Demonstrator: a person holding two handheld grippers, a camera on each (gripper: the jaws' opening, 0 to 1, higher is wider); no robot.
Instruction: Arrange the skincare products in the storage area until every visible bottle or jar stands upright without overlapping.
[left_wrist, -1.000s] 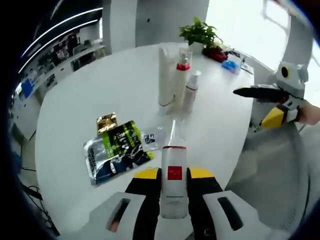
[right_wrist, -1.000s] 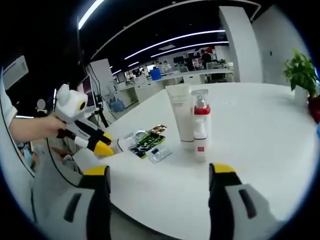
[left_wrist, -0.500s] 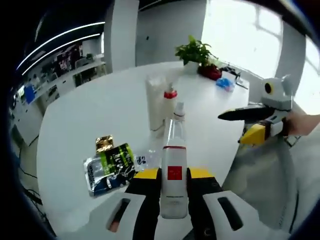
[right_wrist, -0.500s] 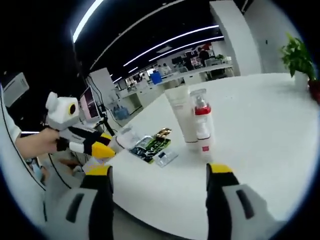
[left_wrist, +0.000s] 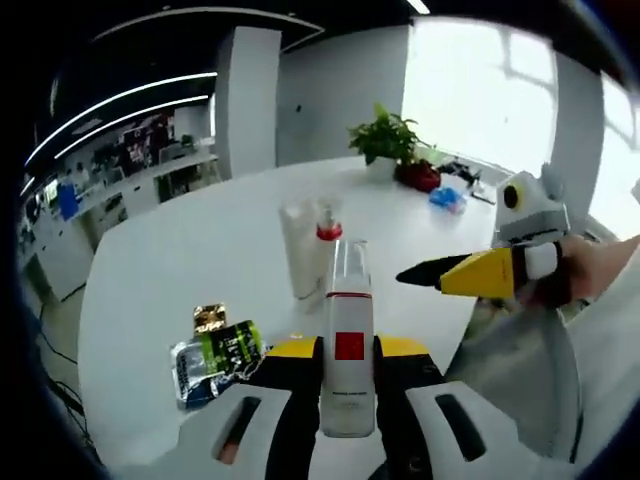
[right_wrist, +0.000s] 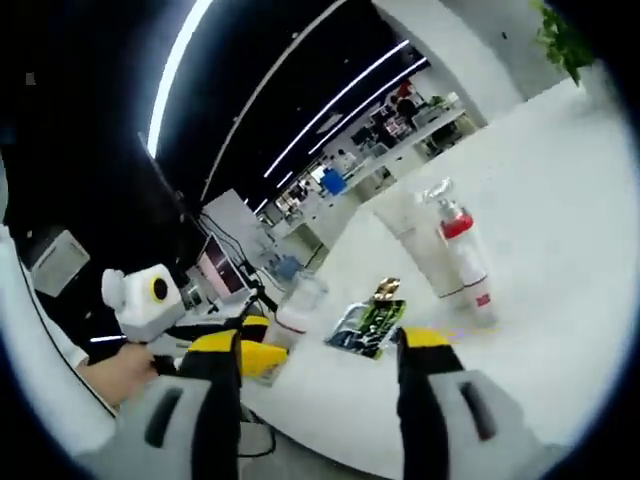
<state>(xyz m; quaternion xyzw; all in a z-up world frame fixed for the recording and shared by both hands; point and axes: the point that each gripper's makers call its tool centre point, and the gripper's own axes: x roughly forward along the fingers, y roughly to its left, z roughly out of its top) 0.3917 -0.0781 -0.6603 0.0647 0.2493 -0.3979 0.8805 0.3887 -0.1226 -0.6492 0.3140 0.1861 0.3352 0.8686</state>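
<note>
Round white table (left_wrist: 180, 250) in an office, potted plant (left_wrist: 385, 140) at far edge

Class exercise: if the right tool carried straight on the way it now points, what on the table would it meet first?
Probably the sachets lying flat on the white table, centred between the right tool's open jaws. The standing tube and red-collared pump bottle sit further and right. Depth is uncertain.

Bright daylight floods in from the windows (left_wrist: 480, 80), blown out to white w/ no detail. Ceiling strip lights (right_wrist: 180, 60) streak across a dark upper room. White worktop (left_wrist: 200, 240) evenly lit, shadows faint. Strong fisheye bend at edges. Right gripper view softer, motion-blurred; bottles (right_wrist: 450, 250) there look smeared.
</note>
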